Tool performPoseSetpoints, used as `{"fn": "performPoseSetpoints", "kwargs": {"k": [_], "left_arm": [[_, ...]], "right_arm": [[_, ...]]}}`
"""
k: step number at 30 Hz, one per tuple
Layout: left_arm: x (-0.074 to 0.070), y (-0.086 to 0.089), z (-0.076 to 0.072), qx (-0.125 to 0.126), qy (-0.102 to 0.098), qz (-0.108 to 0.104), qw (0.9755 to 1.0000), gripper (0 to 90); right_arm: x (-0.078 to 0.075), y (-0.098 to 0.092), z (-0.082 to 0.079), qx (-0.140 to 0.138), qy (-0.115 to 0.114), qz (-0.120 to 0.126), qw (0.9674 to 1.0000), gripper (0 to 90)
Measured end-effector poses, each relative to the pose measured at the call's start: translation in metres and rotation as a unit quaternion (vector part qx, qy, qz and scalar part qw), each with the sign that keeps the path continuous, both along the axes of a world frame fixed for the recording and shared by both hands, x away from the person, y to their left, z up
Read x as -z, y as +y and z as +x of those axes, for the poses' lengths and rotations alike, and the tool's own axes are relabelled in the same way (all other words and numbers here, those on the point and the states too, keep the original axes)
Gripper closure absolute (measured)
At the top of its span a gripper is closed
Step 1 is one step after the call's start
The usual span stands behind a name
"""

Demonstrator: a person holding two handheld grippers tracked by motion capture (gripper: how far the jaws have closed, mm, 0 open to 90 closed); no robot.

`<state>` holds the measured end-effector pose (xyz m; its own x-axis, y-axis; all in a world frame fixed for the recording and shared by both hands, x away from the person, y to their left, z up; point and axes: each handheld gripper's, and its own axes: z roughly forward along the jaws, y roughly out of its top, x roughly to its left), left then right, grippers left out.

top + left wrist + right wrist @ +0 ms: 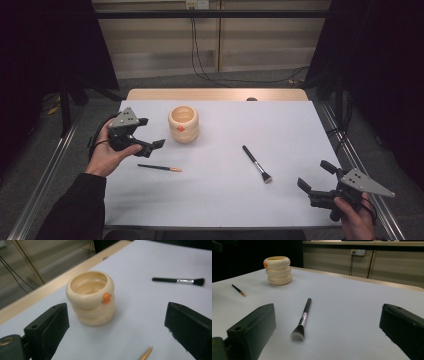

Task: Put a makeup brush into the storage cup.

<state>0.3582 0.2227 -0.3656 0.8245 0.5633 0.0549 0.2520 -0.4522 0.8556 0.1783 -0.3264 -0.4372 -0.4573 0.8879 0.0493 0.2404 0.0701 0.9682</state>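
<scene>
Here, both claws (left, right) gape wide, empty, over the white table, dark curtains around.

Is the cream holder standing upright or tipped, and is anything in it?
Upright and apparently empty: the cream holder stands on its base, mouth up, and the left gripper view shows only bare inner wall.

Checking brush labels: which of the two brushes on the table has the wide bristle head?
The makeup brush near the right gripper: black handle, silver ferrule, flared dark bristles. The thin brush by the left gripper is slender, orange-tipped.
</scene>
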Motion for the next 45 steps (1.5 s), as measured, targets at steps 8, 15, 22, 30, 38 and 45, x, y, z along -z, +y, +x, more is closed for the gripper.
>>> {"fn": "performPoseSetpoints", "kwargs": {"k": [8, 15, 22, 30, 38, 45], "left_arm": [[0.004, -0.006, 0.005, 0.011, 0.047, 0.04, 0.998, 3.9], [0.009, -0.011, 0.01, 0.024, 0.097, 0.087, 0.9911, 4.2], [0.011, -0.016, 0.015, 0.059, 0.127, 0.153, 0.9783, 6.1], [0.02, -0.027, 0.018, 0.067, 0.176, 0.199, 0.9618, 6.2], [0.028, -0.028, 0.023, 0.058, 0.218, 0.202, 0.9532, 6.1], [0.032, -0.03, 0.023, 0.079, 0.219, 0.211, 0.9493, 7.5]], "right_arm": [[0.0, 0.002, 0.0, -0.005, 0.003, -0.002, 1.0, 0.0], [0.0, 0.002, 0.001, -0.002, 0.003, 0.001, 1.0, 0.0], [0.0, 0.001, 0.001, -0.003, 0.001, 0.001, 1.0, 0.0], [0.0, 0.001, 0.001, -0.005, 0.003, 0.002, 1.0, 0.0], [0.001, 0.003, 0.001, -0.006, 0.005, -0.001, 1.0, 0.0], [0.001, 0.003, 0.001, -0.006, 0.005, -0.002, 1.0, 0.0]]}}
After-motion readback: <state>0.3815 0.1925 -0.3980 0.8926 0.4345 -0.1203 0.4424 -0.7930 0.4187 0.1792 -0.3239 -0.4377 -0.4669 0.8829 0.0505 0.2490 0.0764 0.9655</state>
